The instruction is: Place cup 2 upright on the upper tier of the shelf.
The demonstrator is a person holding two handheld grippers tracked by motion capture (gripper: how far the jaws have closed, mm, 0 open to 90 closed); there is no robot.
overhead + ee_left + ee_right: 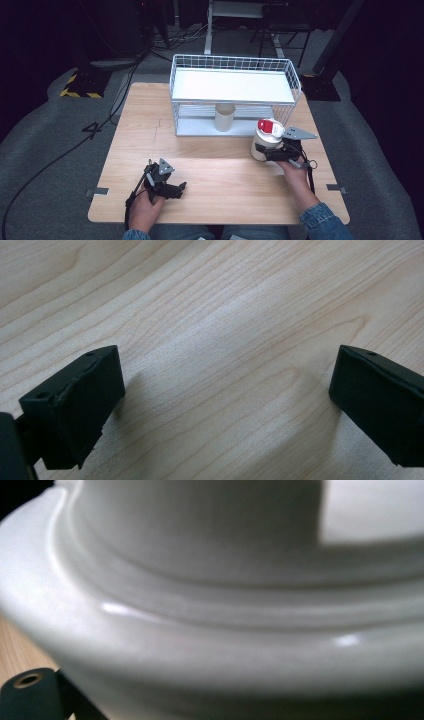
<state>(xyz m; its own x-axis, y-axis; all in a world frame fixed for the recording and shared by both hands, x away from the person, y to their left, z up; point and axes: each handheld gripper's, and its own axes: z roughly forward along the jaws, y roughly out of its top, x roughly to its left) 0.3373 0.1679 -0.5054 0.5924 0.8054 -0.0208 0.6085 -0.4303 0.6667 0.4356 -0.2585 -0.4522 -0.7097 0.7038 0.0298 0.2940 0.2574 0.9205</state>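
Wood under left gripper [172, 189]: bare table [225, 340] between my 2 jaws, which stand wide apart with nothing in them; I hold it low near the front edge, out of the way.
White bottle [264, 140]: upright on the table at my right, red cap on top, just in front of the wire rack [235, 92].
Right gripper [274, 154]: jaws clamped on the bottle's lower body, low for a steady carry, I judge.
Right gripper view: bottle wall [215, 645] too near; label and far jaw hidden.
Cream cup [225, 117]: under the rack shelf; contents unclear.
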